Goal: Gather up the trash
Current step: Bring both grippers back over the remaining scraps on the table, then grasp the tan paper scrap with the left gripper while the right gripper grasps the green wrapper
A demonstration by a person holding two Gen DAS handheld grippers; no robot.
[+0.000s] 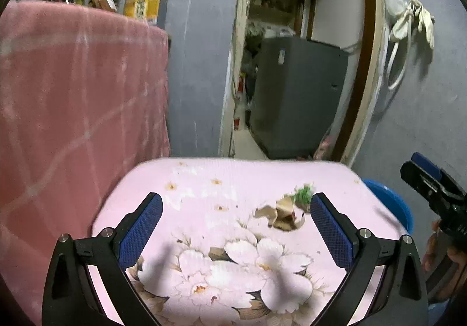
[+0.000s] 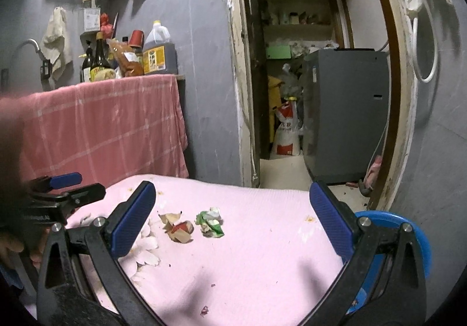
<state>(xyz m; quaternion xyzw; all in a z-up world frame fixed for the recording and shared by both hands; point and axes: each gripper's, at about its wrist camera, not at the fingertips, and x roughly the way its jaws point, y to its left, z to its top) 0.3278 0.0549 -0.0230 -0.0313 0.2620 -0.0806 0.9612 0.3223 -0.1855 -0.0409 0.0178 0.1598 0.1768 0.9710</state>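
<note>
A: Left wrist view: what are you seeing?

B: Your left gripper (image 1: pixel 236 227) is hovering over the pink flowered bench (image 1: pixel 204 180), its fingers (image 1: pixel 140 229) standing wide apart and holding nothing. The brown scrap (image 1: pixel 284 216) is lying on the bench just inside the right-hand finger, with the green wad (image 1: pixel 303 194) touching it on the far side. Your right gripper (image 1: pixel 435 194) is showing at the right edge, near the blue bin (image 1: pixel 391 203) beyond the bench corner.

A: And the right wrist view?

B: Your right gripper (image 2: pixel 232 218) is also hanging above the bench (image 2: pixel 262 253), fingers (image 2: pixel 131 224) spread wide and empty. The brown scrap (image 2: pixel 178 228) and green wad (image 2: pixel 210 222) are sitting side by side between them, nearer the left-hand finger. A few crumbs (image 2: pixel 204 310) are lying closer to you. The blue bin (image 2: pixel 388 221) is showing behind the right-hand finger. Your left gripper (image 2: pixel 58 194) is poking in at the left edge; from here I cannot tell how its fingers are standing. A pink cloth (image 2: pixel 111 127) is hanging behind the bench.
</note>
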